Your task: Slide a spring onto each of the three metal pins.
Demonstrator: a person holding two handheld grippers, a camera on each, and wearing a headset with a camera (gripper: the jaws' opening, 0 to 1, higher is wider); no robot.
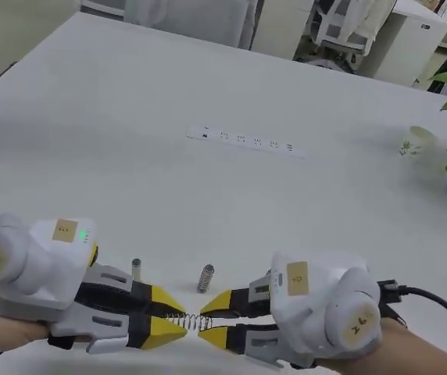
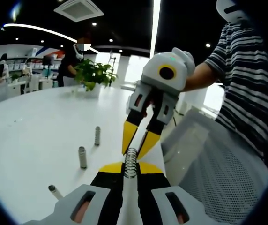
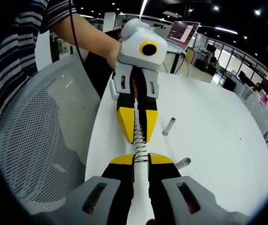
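- One spring hangs in the air, low over the white table, held at both ends.
- The left gripper is pinched tight on one end and the right gripper on the other, likely to keep it straight.
- One metal pin stands just behind; a second pin seems to wear coils already.

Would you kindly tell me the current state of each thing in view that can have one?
spring: held level above the table, one end in each hand-held gripper.
left hand-held gripper: shut on the spring.
right hand-held gripper: shut on the spring.
left pin: upright, bare.
middle pin: upright, coil already on it.
third pin: upright, seemingly coil on it.
power strip: lying flat, nothing plugged in.
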